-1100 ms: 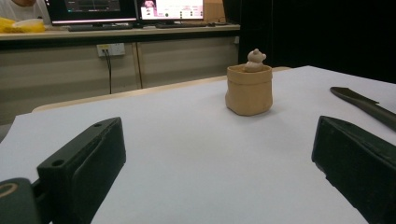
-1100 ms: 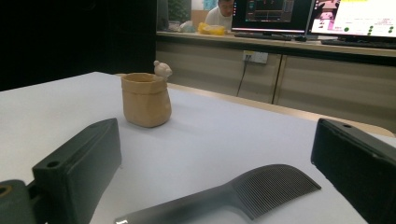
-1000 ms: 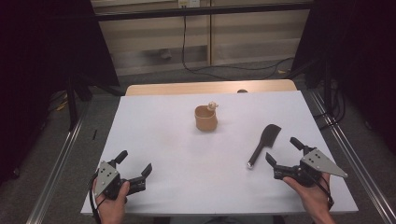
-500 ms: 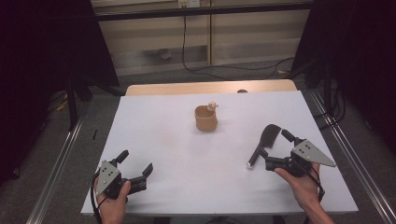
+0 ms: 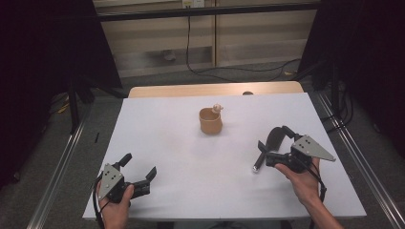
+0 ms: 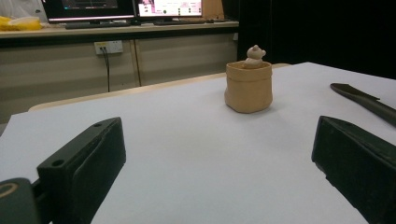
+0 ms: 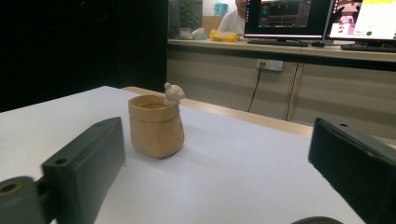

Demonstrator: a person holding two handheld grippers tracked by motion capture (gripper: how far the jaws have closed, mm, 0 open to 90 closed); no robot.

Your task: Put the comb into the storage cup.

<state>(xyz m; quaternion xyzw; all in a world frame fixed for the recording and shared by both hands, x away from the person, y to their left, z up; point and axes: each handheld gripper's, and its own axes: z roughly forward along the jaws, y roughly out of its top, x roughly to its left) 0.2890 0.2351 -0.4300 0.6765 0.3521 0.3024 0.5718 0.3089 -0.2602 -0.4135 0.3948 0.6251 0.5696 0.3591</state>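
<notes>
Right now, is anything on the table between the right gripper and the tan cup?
Nothing visible. The right gripper, jaws open, is right over the black utensil; bare white table lies between it and the tan cup, which the right gripper view shows unobstructed.

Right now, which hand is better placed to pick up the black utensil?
Right. The right tongs stand open around the black utensil, while the left tongs sit far across the table.

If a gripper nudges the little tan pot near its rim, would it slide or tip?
The pot looks squat with a wide base, so it would probably slide rather than tip. The small figure on its rim looks delicate and might chip.
</notes>
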